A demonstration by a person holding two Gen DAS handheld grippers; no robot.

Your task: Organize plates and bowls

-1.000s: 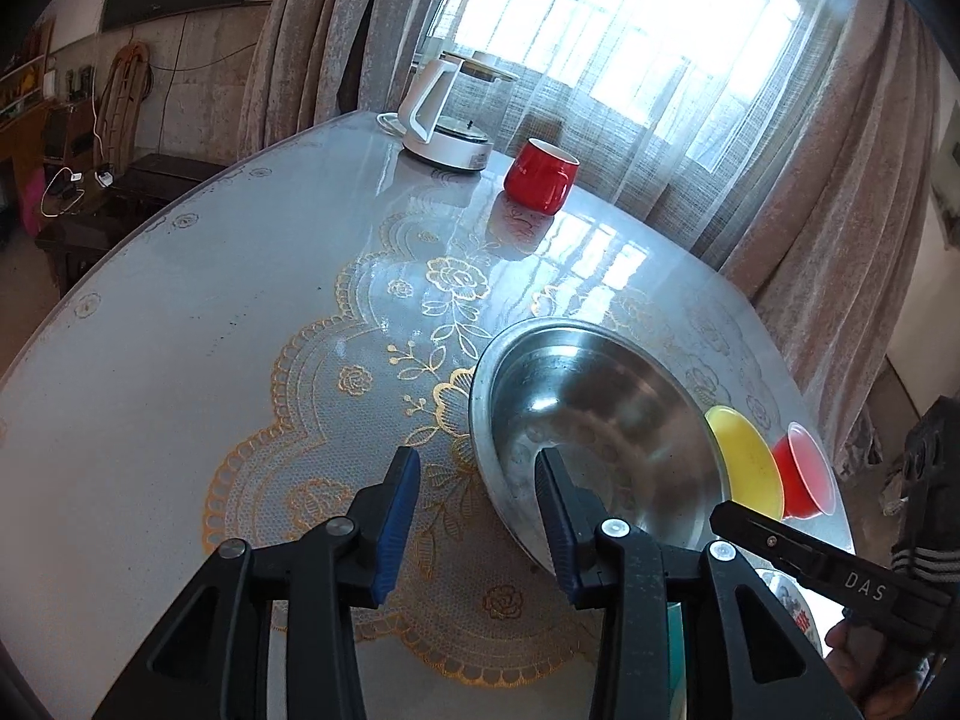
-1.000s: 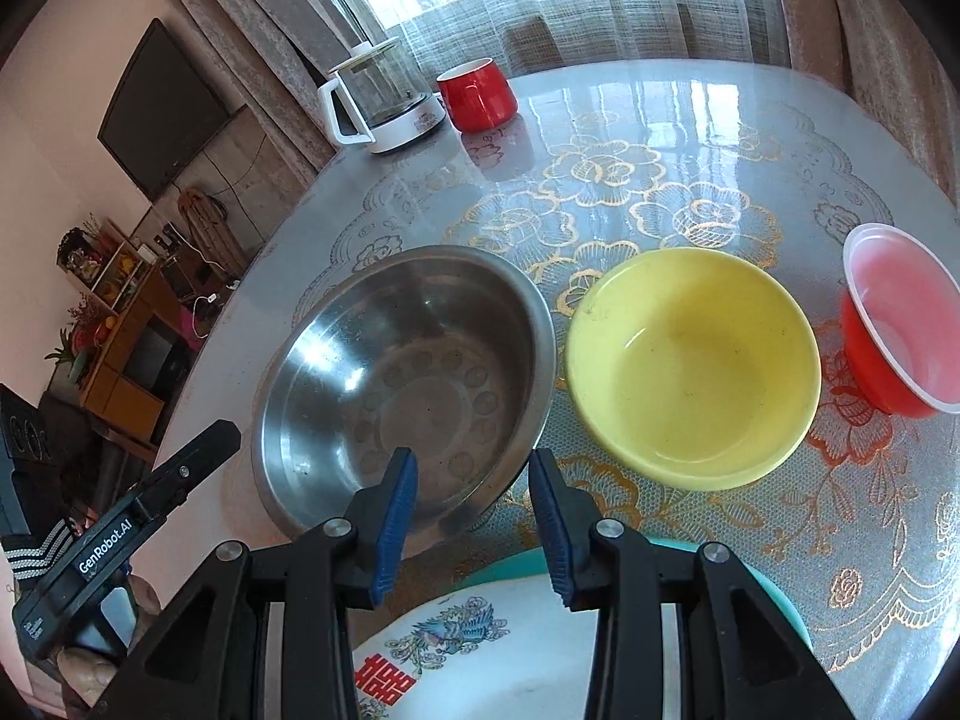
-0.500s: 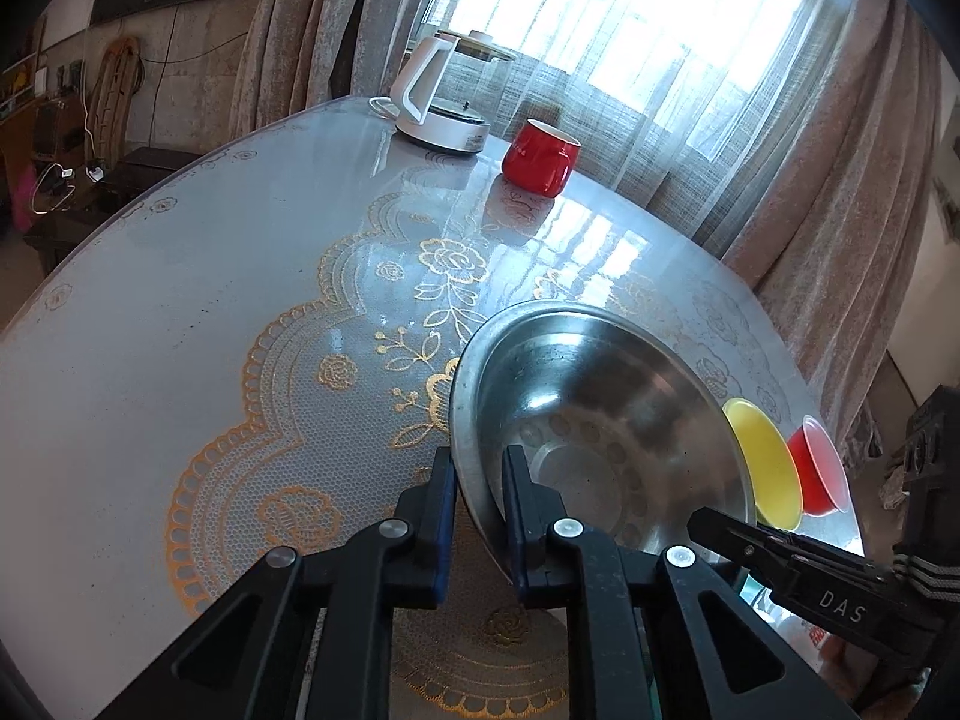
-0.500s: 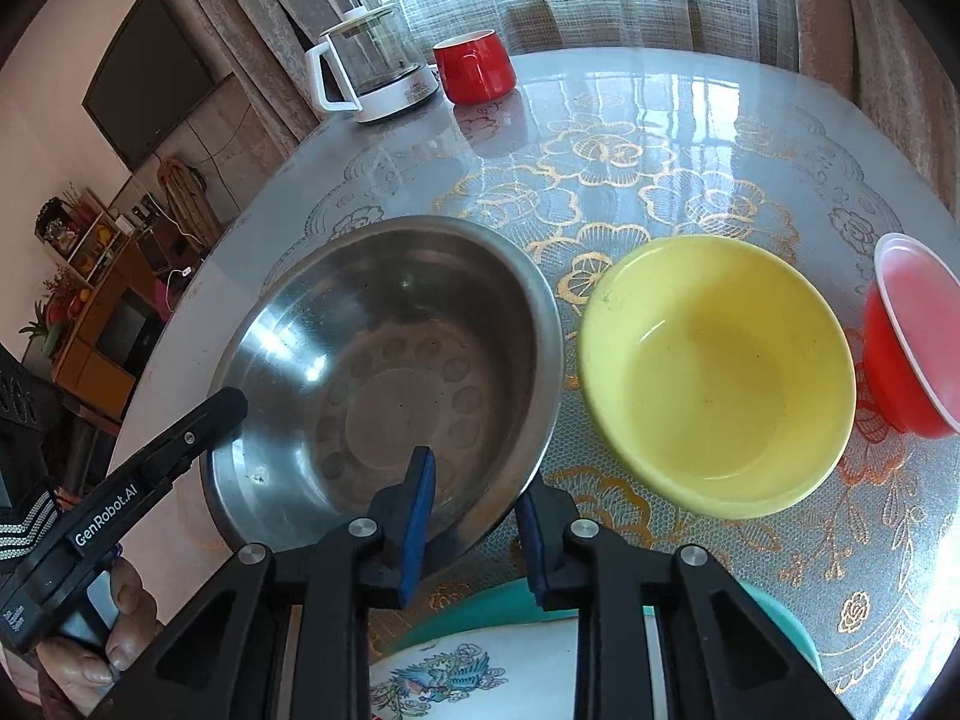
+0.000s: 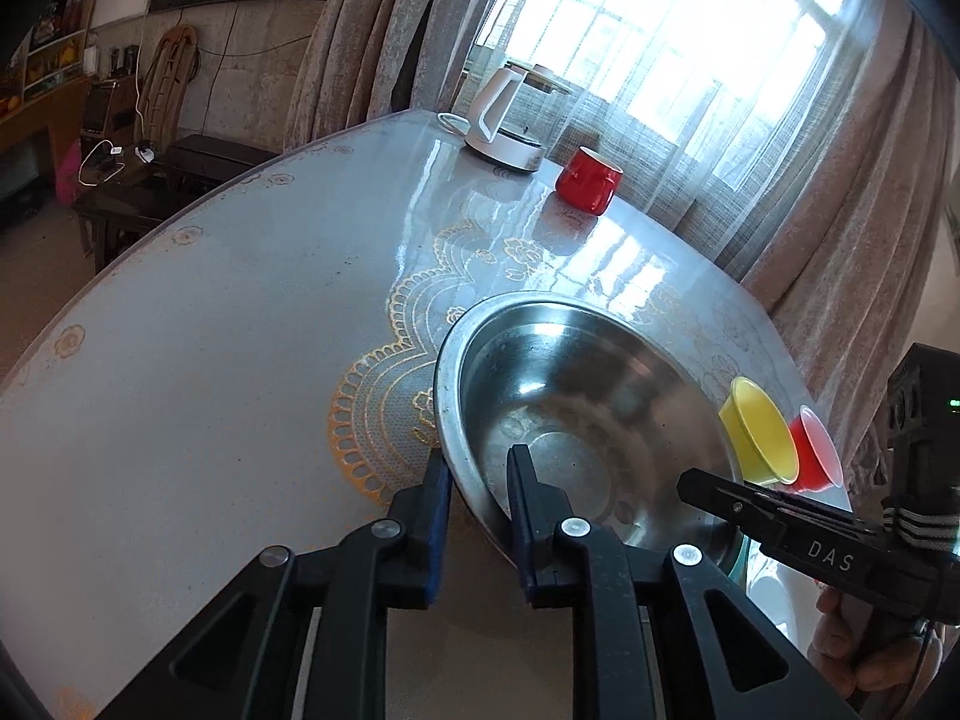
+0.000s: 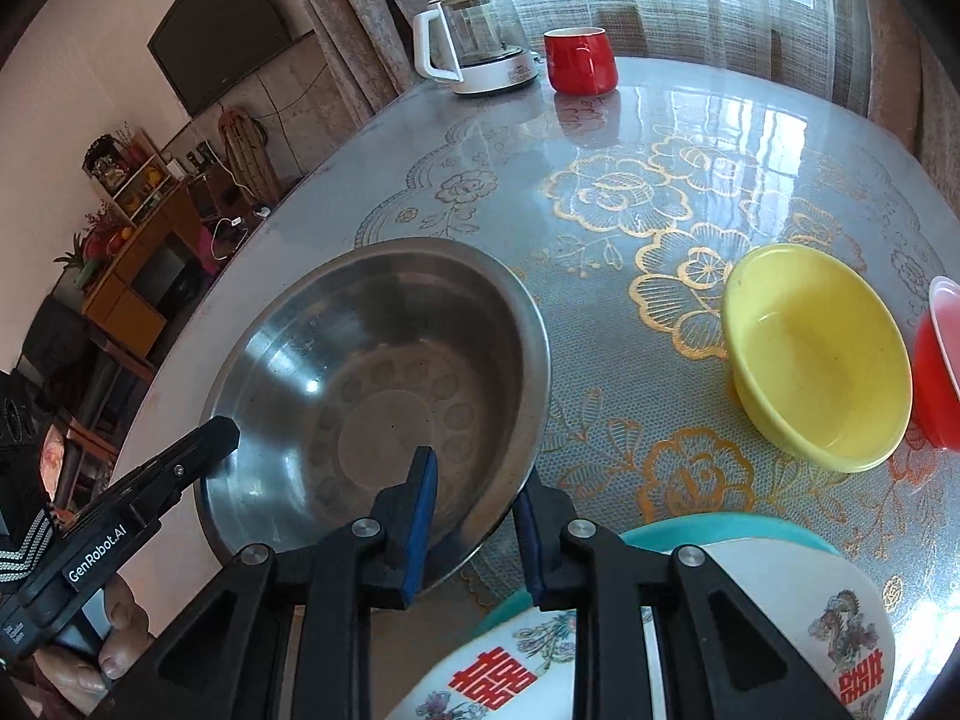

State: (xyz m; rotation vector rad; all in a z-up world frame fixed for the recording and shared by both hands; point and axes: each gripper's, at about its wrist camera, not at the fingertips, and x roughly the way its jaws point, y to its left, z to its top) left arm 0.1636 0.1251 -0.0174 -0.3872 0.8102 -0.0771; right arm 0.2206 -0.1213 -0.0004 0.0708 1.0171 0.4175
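A steel bowl (image 5: 570,396) (image 6: 372,372) is held at its rim from two sides. My left gripper (image 5: 480,462) straddles the rim on the bowl's left. Its pads press on the wall, though the jaws are opening slightly. My right gripper (image 6: 474,480) is shut on the near right rim. The bowl looks tilted in the left wrist view. To the right stand a yellow bowl (image 6: 816,354) (image 5: 759,432) and a red plastic bowl (image 6: 936,378) (image 5: 813,450). A white plate (image 6: 810,618) with red characters lies on a teal plate (image 6: 750,531) below the right gripper.
A white kettle (image 6: 474,42) (image 5: 504,120) and a red mug (image 6: 579,60) (image 5: 588,180) stand at the far edge of the round table (image 5: 210,360) by the curtained window. A hand holds each gripper at the frames' edges. Furniture stands beyond the table's left edge.
Both grippers went from open to closed over the steel bowl's rim. The bowl now looks larger, nearer and more tilted in the left wrist view.
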